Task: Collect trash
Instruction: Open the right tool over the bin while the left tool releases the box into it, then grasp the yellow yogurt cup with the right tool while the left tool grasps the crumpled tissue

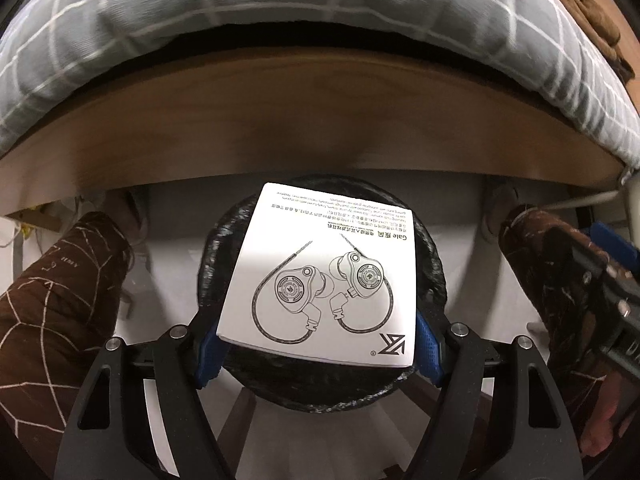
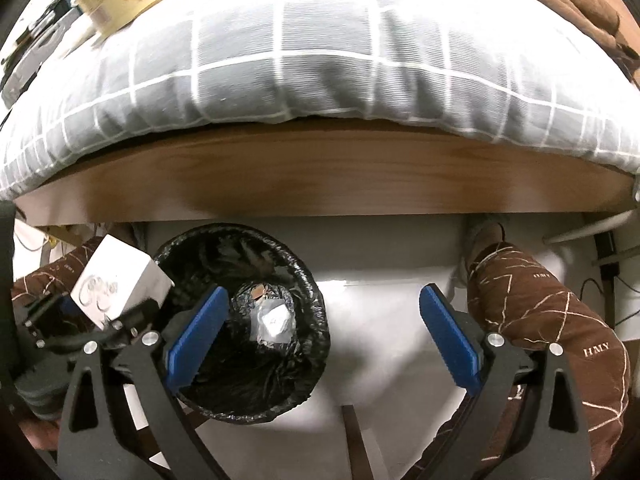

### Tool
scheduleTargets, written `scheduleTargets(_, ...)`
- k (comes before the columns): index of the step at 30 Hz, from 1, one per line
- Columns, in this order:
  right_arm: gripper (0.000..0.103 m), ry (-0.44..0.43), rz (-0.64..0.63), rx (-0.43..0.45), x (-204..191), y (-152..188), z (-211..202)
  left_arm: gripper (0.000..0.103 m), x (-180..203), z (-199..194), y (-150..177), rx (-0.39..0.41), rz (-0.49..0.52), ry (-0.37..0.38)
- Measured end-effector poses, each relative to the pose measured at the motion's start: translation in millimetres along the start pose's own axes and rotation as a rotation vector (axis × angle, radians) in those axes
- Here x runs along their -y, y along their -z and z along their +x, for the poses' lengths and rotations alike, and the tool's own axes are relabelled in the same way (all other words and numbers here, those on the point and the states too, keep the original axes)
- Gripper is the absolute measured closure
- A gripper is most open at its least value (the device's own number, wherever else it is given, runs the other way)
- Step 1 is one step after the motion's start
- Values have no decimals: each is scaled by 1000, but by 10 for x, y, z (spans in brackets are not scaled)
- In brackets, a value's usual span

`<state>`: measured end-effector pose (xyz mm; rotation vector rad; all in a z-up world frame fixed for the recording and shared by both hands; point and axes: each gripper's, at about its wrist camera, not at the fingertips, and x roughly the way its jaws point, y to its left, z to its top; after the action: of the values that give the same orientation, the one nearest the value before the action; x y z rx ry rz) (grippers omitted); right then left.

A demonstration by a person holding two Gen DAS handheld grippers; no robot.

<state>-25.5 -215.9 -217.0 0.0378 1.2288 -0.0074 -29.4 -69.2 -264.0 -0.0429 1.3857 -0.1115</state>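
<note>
Left claw [image 1: 318, 344] grips white box [image 1: 324, 276] above black-lined bin [image 2: 244, 320]

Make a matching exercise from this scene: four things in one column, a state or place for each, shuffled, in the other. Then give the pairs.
1. earphone box
2. right gripper
3. trash bin
4. crumpled wrapper

A. lined with a black bag
B. lying at the bottom of the bin
C. clamped between the left gripper's blue pads
D. open, nothing between its pads

Pairs: 1-C, 2-D, 3-A, 4-B
</note>
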Motion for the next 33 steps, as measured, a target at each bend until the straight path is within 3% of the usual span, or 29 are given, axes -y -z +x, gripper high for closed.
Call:
scheduleTargets(5, 11, -3, 9, 3, 39, 11, 2, 27, 72, 26, 28, 4, 35, -28)
scheduleTargets(7, 11, -2, 3, 6, 41, 4, -25, 16, 70, 3, 19, 19, 38, -37)
scheduleTargets(11, 11, -2, -7, 18, 5, -3, -65, 7, 7, -82, -2, 50, 19, -56)
scheduleTargets(17, 11, -8, -46, 77, -112, -47, -245, 6, -146, -283, 10, 93, -22, -61)
scheduleTargets(25, 11, -26, -66, 170, -200, -164, -567, 6, -300, -704, -36, 212, -41, -102)
scheduleTargets(33, 11, -2, -112, 274, -361, -273, -895, 6, -379, -1168, -152, 316, -68, -91)
